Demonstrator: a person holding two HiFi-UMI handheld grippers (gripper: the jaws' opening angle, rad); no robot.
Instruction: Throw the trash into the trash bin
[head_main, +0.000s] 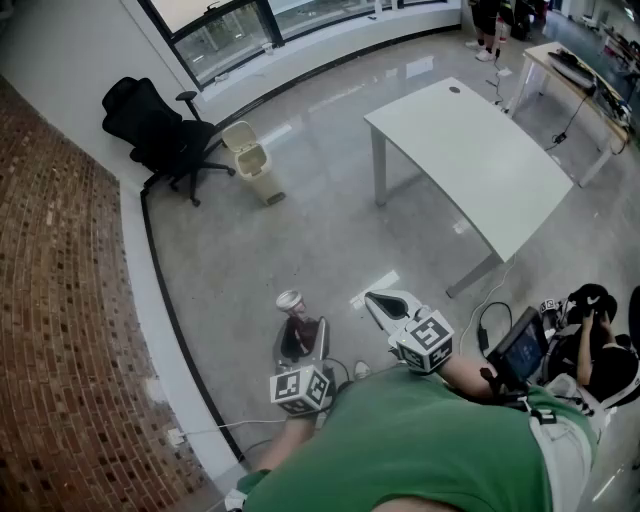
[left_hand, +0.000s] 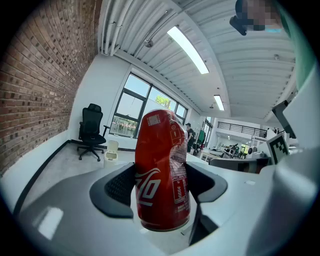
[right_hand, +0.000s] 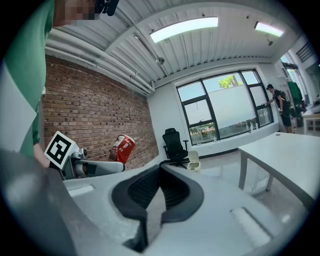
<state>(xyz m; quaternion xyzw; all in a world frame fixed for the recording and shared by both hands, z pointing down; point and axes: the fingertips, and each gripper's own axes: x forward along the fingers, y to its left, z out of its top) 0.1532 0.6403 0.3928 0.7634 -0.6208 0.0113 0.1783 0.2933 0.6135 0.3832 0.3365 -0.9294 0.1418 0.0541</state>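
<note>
The left tongs (left_hand: 162, 184) are clamped on a red drink can (left_hand: 161, 165). The can stands upright between the two dark pads, gripped round its lower half, with its top rising clear above them. The right tongs (right_hand: 159, 189) are closed on nothing, pads together, and sit just to the right of the left tongs, roughly level with them.

The can's wall is already dented and creased, so it is probably thin, empty metal: light, easily crushed and smooth enough to slide. A hold across the body suits it, since a firmer squeeze would likely only buckle it further without doing harm. The likelier risk is the can tipping or slipping out if the tongs tilt sharply.

The trash bin (head_main: 252, 160) stands on the floor well ahead of both tongs and somewhat left of the can. It is just beside a black chair (head_main: 155, 130) under the window. The can is nowhere near it yet.
</note>
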